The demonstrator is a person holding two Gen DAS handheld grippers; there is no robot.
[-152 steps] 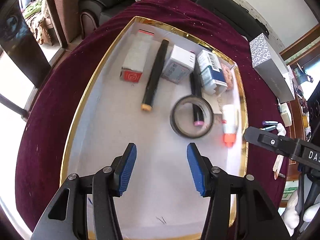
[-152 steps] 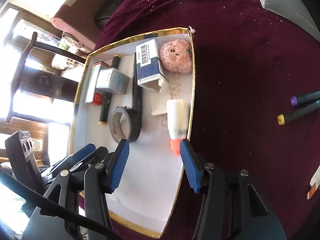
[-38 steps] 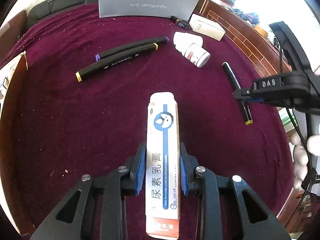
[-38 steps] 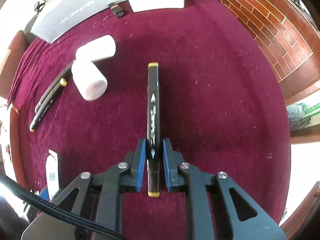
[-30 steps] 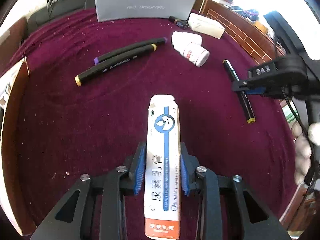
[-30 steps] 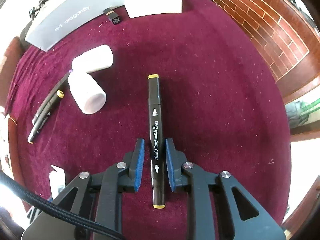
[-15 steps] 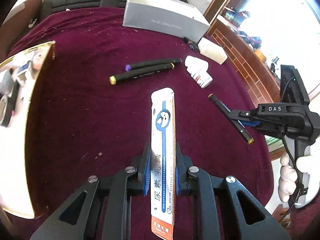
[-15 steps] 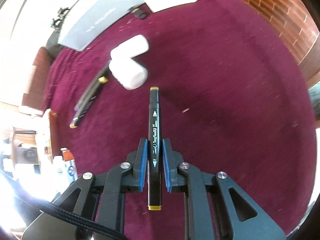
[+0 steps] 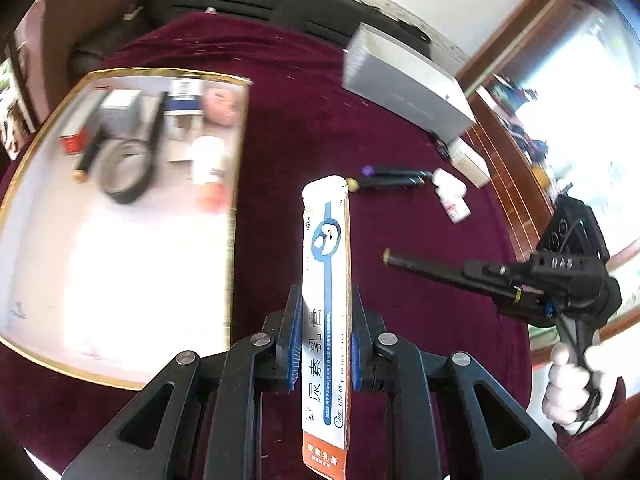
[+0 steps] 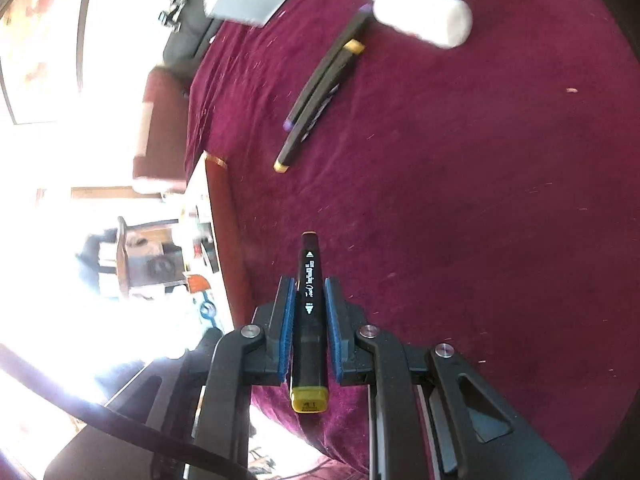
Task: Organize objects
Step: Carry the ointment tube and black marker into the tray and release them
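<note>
Left gripper [image 9: 323, 336] pinches the ointment box [image 9: 326, 320], now swung toward the tray [image 9: 230, 216] at its left; right gripper [image 10: 309, 328] clamps a black marker [image 10: 309, 320], lifted off the surface [image 10: 460, 200]; only the left view shows the tray's contents, blurred.

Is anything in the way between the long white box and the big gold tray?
Nothing visible blocks it. The left gripper holds the long white box over bare red cloth, and the gold-rimmed tray sits just to its left. The tray's near part looks bare, with its things farther back.
</note>
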